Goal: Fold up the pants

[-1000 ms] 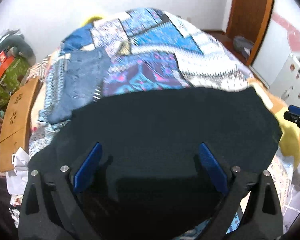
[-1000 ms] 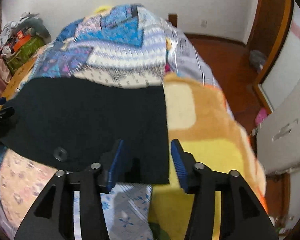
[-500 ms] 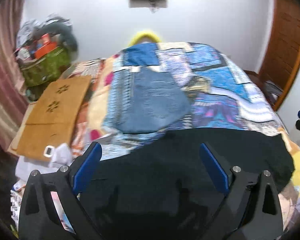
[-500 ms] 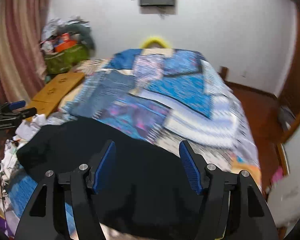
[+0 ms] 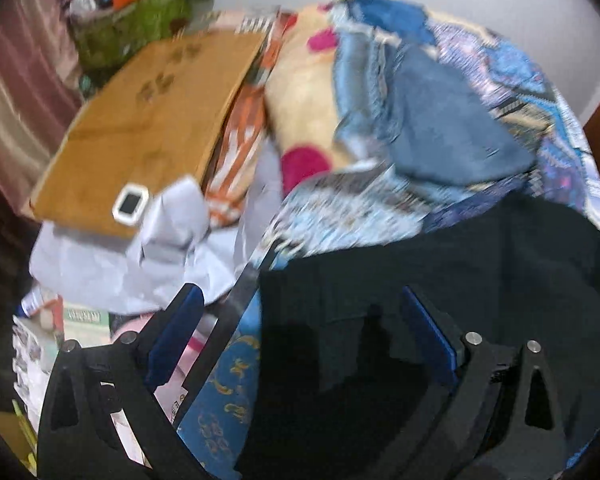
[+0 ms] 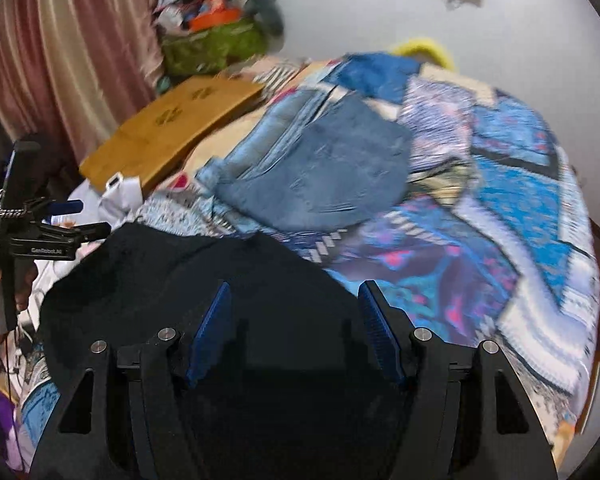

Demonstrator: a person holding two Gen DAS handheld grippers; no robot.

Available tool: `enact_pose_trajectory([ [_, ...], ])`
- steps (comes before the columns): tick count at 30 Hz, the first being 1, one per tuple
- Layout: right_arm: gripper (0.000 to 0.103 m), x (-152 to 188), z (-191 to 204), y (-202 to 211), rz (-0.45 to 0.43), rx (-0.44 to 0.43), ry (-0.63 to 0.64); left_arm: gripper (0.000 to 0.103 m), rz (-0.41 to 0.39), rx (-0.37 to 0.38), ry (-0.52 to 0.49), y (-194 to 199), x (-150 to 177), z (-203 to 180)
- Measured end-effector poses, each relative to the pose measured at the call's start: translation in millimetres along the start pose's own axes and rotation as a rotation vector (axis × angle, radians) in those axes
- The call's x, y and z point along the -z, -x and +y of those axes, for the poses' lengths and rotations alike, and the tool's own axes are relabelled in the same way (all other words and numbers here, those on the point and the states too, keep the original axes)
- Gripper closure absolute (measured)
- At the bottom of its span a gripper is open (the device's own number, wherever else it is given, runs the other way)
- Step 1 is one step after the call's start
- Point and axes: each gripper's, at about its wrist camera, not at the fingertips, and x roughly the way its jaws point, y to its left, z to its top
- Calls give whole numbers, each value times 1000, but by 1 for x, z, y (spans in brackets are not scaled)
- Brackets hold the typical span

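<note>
Black pants [image 6: 220, 280] lie folded on the patchwork quilt at the near edge of the bed; they also show in the left wrist view [image 5: 460, 280]. My left gripper [image 5: 300, 332] is open above the pants' left edge, its left finger past the cloth. It appears from the side in the right wrist view [image 6: 76, 220], left of the pants. My right gripper [image 6: 294, 328] is open over the pants' right half, holding nothing. Folded blue jeans [image 6: 320, 172] lie on the quilt beyond the black pants, also in the left wrist view [image 5: 452, 120].
A brown wooden board [image 5: 148, 120] with a small white device [image 5: 131, 204] lies left of the bed. White cloth [image 5: 140, 256] and papers lie below it. A green bag of clutter [image 6: 212, 44] and a curtain [image 6: 60, 52] stand at the back left.
Both grippers have swung left and lifted; the views now show the bed's left side. The left gripper has moved off the middle of the pants to their left edge. Both stay open.
</note>
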Motion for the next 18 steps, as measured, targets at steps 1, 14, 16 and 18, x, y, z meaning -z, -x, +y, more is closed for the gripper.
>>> enact_pose_trajectory([
  [1, 41, -4, 4, -8, 13, -9, 10, 4, 23, 6, 9, -9, 2, 4],
  [14, 83, -37, 14, -110, 252, -66, 57, 3, 51, 46, -27, -38, 13, 8],
  [16, 92, -34, 18, -113, 245, -59, 86, 3, 27, -19, -42, -36, 17, 10],
  [18, 94, -33, 19, -112, 231, -32, 92, 3, 1, -106, -59, -35, 22, 12],
])
